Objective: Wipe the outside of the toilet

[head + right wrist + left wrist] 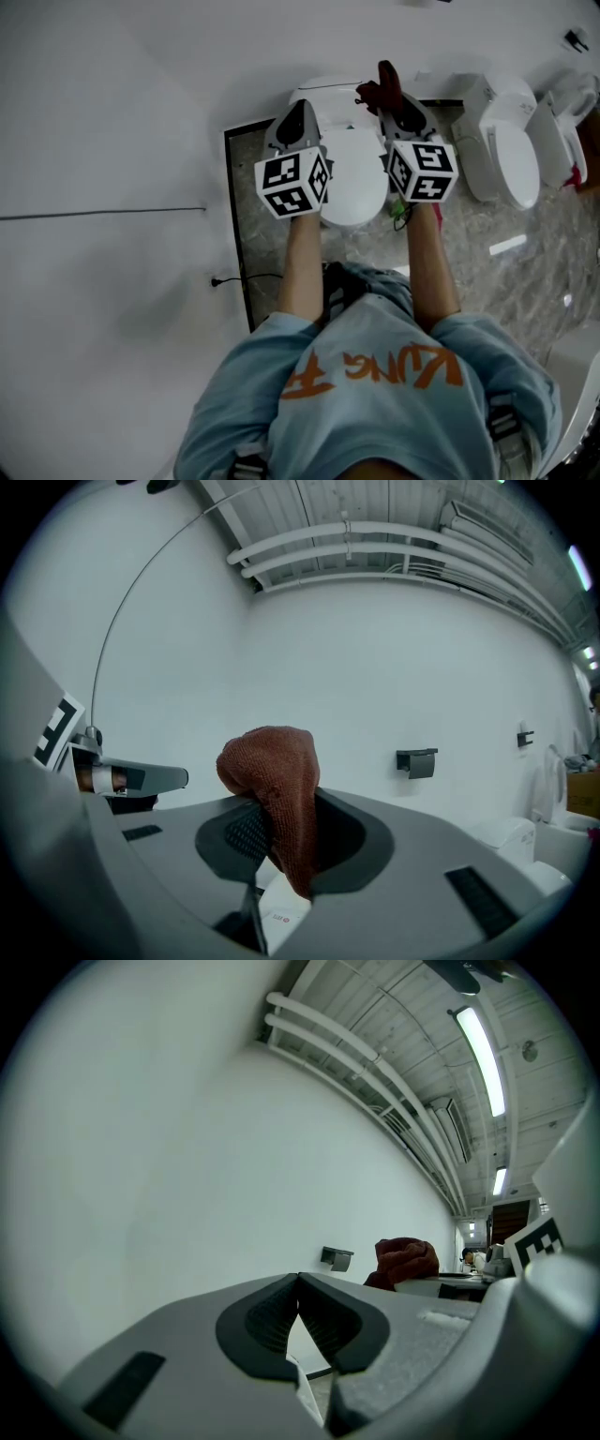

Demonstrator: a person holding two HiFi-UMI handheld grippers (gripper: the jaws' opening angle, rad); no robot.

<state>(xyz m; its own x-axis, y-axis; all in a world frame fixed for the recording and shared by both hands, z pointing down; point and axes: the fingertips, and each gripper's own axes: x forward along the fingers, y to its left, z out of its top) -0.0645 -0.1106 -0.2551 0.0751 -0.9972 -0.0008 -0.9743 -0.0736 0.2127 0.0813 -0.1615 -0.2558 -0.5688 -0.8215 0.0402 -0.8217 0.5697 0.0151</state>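
Two tools are hanging over the toilet (354, 178) in the head view. The left tool (298, 111) is sitting above the tank's left side and the right tool (394, 98) above its right, with a dark red cloth (380, 89) sticking up from its tip; whether it is touching the porcelain I cannot tell. A second toilet (506, 150) is standing off to the right. In the left gripper view, the left tool (298, 1283) is showing its jaws pressed together at the tips with nothing between them, and the cloth (405, 1258) is showing beyond. In the right gripper view, the right tool (281, 841) is clamping tight on the cloth (274, 761), which is bunching above the jaws and trailing a tail below. Wiping is probably only starting. Doing it well is likely meaning laying the bunched end flat on the tank's outer face, keeping the hard jaws off the porcelain, and working downward in overlapping strokes.
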